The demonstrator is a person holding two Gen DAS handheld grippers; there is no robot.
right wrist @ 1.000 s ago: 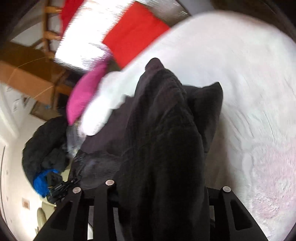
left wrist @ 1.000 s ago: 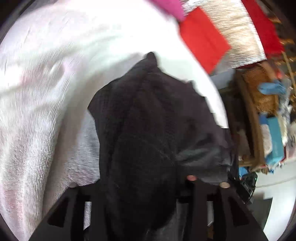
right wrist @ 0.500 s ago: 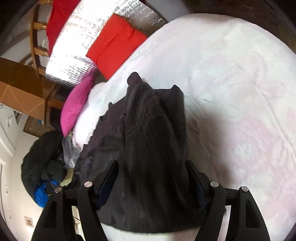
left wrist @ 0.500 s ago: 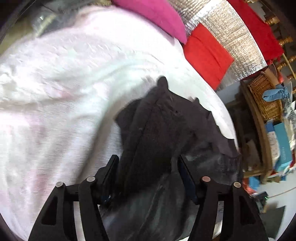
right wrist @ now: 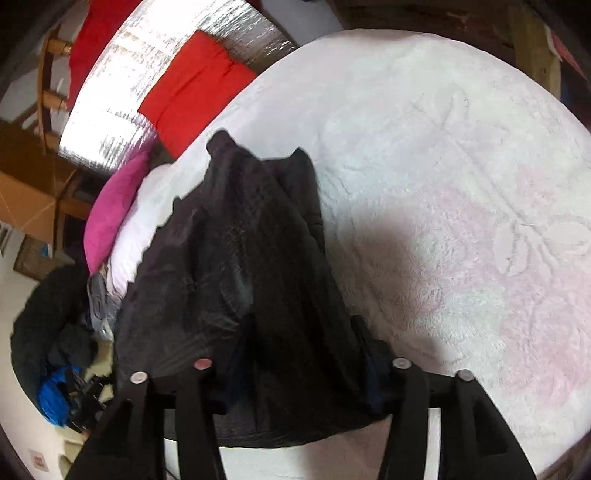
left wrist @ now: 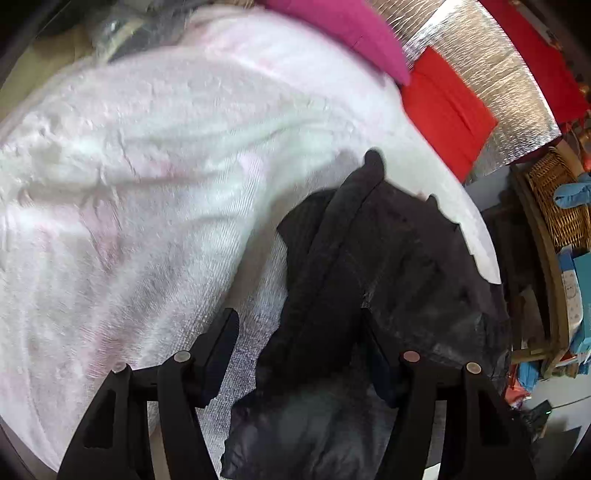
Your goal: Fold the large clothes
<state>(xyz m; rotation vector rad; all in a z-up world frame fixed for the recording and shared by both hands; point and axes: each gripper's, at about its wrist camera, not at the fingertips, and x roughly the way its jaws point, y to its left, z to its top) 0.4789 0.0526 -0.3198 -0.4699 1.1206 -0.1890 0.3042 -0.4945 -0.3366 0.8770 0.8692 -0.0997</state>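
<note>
Black garment dumped in heap on bed near edge, ready for folding. Left tool released, cloth between jaws ungripped. Right tool, just narrowed, cannot tell (pads hidden).

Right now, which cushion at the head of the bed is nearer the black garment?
The pink cushion; the red cushion leans farther back against the silver panel.

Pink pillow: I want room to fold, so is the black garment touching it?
Apart. The left wrist view shows white blanket lying between the black garment and the pink pillow.
</note>
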